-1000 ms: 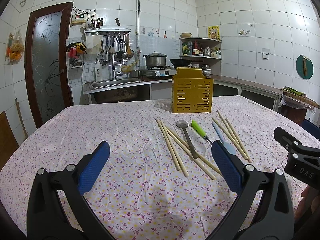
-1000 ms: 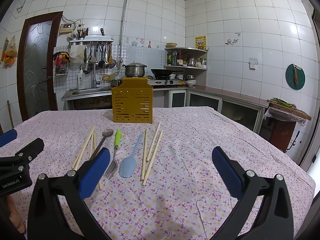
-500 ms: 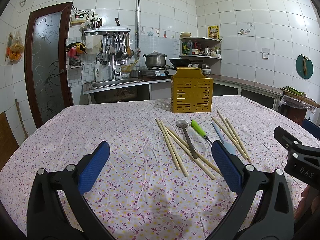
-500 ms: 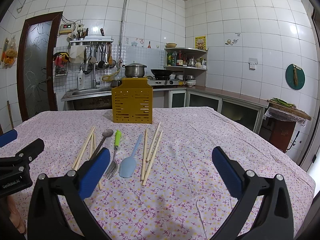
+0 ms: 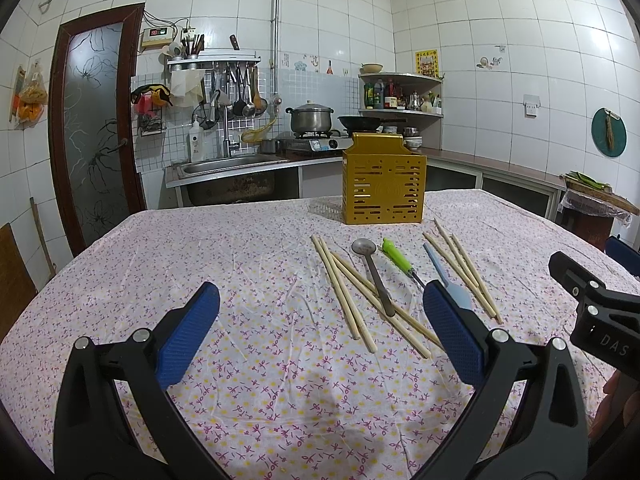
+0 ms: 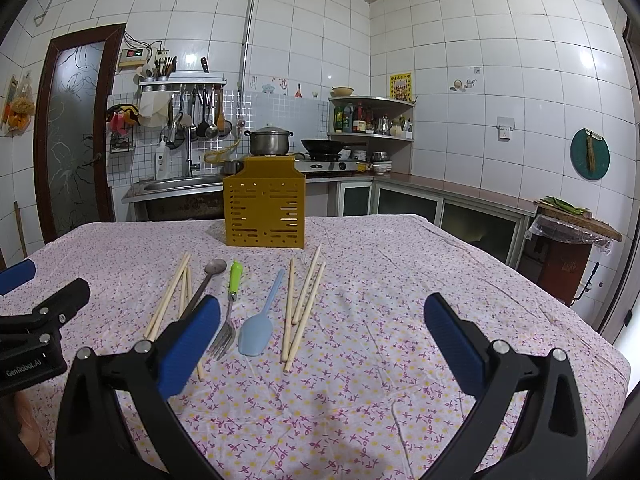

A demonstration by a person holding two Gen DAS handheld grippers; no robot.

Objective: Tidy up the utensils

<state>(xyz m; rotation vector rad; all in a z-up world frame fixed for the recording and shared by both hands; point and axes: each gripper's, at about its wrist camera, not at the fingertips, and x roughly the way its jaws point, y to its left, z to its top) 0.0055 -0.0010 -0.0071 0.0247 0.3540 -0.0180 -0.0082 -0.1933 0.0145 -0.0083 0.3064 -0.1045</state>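
**Utensils laid out before the yellow holder, both claws wide and empty**

Left wrist view: the left gripper (image 5: 320,330) hangs above the floral tablecloth (image 5: 248,264), jaws spread wide, nothing between them. Ahead lie chopsticks (image 5: 344,288), a metal spoon (image 5: 372,268), a green-handled fork (image 5: 396,258), a blue spatula (image 5: 446,280) and more chopsticks (image 5: 464,268), all in front of the yellow holder (image 5: 383,184).

Right wrist view: the right gripper (image 6: 322,336) is likewise fully open, holding nothing. The fork's tines (image 6: 222,339) and the spatula's blade (image 6: 255,338) lie nearest it.
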